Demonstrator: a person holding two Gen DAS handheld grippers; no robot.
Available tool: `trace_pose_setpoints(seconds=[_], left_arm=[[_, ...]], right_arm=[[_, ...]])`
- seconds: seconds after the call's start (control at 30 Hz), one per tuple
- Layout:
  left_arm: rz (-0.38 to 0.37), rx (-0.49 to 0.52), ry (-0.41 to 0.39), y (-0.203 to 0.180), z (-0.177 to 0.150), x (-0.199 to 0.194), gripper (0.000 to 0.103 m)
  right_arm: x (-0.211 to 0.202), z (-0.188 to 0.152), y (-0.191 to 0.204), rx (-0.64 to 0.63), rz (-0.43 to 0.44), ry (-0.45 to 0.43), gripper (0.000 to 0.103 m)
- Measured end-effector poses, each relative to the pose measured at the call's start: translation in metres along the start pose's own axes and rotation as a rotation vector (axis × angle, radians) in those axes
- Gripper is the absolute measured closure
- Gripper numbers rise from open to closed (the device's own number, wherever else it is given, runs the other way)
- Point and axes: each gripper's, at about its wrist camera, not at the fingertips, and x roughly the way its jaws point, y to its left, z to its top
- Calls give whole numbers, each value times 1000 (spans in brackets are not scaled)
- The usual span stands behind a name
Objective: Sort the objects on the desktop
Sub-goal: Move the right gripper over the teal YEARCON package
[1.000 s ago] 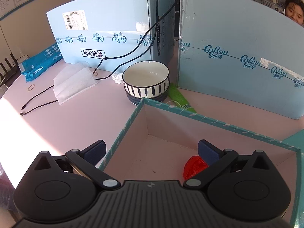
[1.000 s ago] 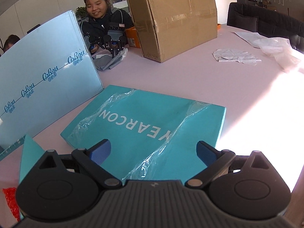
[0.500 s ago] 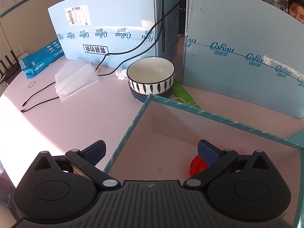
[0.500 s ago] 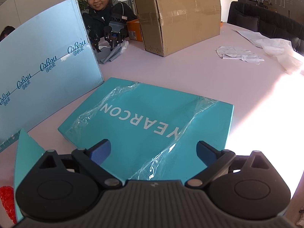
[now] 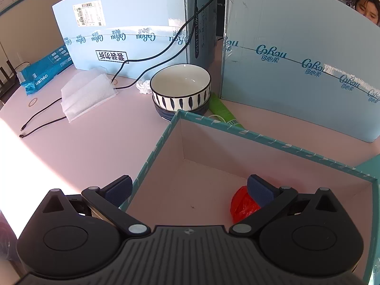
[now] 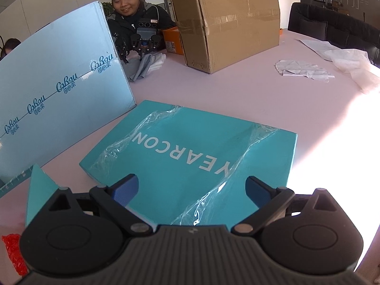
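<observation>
An open teal storage box (image 5: 273,140) with a pale inside fills the lower right of the left wrist view. A crumpled red wrapper (image 5: 242,205) lies on its floor. My left gripper (image 5: 188,188) hangs open over the box's near left corner, empty, its right finger above the wrapper. Beyond the box stand two stacked bowls (image 5: 181,90), white with dark stripes over dark blue, and a green tube (image 5: 222,111) lies beside them. In the right wrist view my right gripper (image 6: 192,190) is open and empty above the teal box lid (image 6: 197,152), which carries torn clear film.
Two tall light-blue cartons (image 5: 299,54) wall off the back. A black cable (image 5: 152,58), white foam sheets (image 5: 86,95), a crumpled tissue (image 5: 143,87) and a blue pack (image 5: 45,71) lie left. A brown cardboard box (image 6: 225,16), white wrappings (image 6: 306,70) and a seated person (image 6: 133,21) are beyond the lid.
My left gripper has drawn back and turned a little right, so the bowls and box shifted in view. The right gripper moved slightly forward over the lid. Both stayed open.
</observation>
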Motion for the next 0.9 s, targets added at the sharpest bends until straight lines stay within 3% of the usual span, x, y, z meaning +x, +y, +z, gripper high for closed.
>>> trace_pose_setpoints(seconds=[0.13, 0.53, 0.73, 0.9], left_arm=[[-14, 5, -4, -3, 2, -2, 0], [-4, -10, -5, -1, 1, 1, 0], [14, -21, 4, 1, 1, 3, 0], [30, -26, 5, 2, 0, 3, 0]], right_arm=[[4, 1, -9, 50, -21, 33, 4], [15, -1, -14, 34, -51, 4, 5], [29, -2, -11, 20, -61, 43, 17], [37, -3, -10, 18, -114, 51, 19]])
